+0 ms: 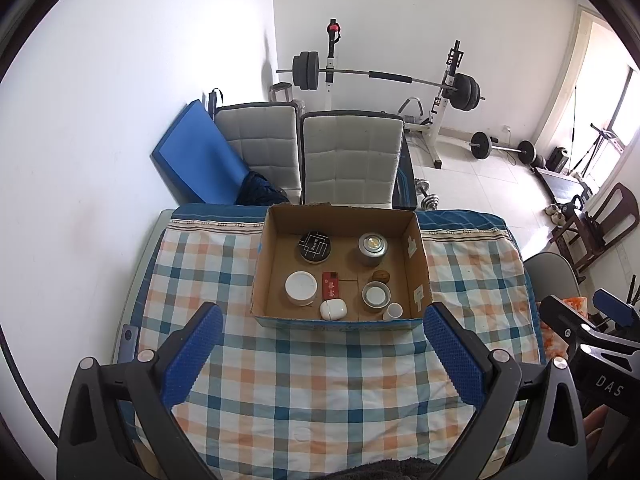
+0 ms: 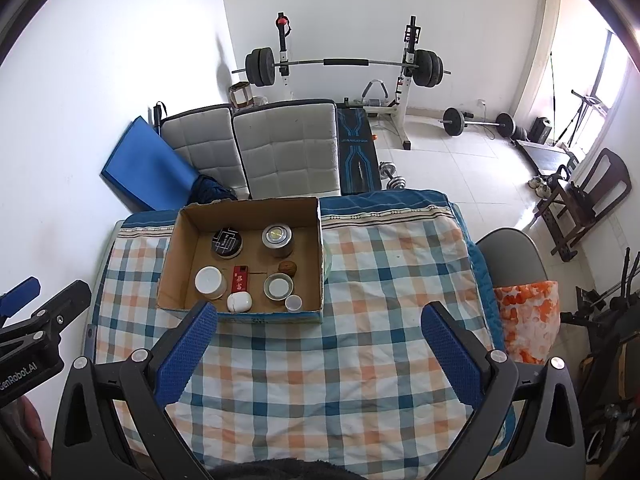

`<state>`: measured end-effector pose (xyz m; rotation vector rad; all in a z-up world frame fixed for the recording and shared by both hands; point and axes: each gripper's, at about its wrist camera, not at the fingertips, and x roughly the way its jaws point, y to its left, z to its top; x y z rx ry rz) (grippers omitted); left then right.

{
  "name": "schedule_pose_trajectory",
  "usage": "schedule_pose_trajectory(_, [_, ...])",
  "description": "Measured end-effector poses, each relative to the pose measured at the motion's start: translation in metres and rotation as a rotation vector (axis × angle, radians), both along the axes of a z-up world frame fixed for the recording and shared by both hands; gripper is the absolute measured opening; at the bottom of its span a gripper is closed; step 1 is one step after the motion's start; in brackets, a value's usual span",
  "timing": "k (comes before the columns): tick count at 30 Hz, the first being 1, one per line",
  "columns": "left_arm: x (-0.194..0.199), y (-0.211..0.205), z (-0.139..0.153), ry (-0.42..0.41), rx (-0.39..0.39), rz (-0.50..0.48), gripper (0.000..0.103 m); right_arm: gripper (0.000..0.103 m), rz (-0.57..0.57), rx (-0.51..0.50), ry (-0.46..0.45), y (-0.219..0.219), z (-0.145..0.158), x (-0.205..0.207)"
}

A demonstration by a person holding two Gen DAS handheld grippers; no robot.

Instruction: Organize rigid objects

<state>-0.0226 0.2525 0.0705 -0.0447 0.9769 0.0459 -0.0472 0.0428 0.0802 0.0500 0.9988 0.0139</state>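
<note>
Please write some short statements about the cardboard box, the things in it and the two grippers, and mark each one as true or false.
1. The cardboard box stands on a checked cloth. True.
2. The left gripper is shut on the red packet. False: its jaws stand wide open and empty, and the packet lies inside the box.
3. The black round tin is in the far half of the box, beside the silver tin. True.
4. The walnut lies on the cloth outside the box. False: it lies inside the box, next to the small grey tin.
5. The right gripper is open. True.
6. The box is empty. False: it holds several small containers.
</note>
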Motion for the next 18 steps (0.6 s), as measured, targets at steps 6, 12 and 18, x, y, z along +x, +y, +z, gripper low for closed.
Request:
schedule_pose_trajectory(6, [0.0002,0.0003,0.0006,-0.002,-0.001,-0.003,0.103,0.103,-0.001,-0.005,-0.008,-0.0005,0.0002,-0.0008])
schedule_pose_trajectory(12, [0.0001,0.0004,0.0013,0.0,0.009,-0.009,0.103,0.103,-0.021,-0.011,-0.021,0.0027,0.005,-0.0005])
schedule_pose_trajectory(18, [0.0008,0.0017,0.0063,-0.016,0.012,-0.019,0.103,0.103,-0.03,-0.012,-0.027,0.0036,0.0079,0.0])
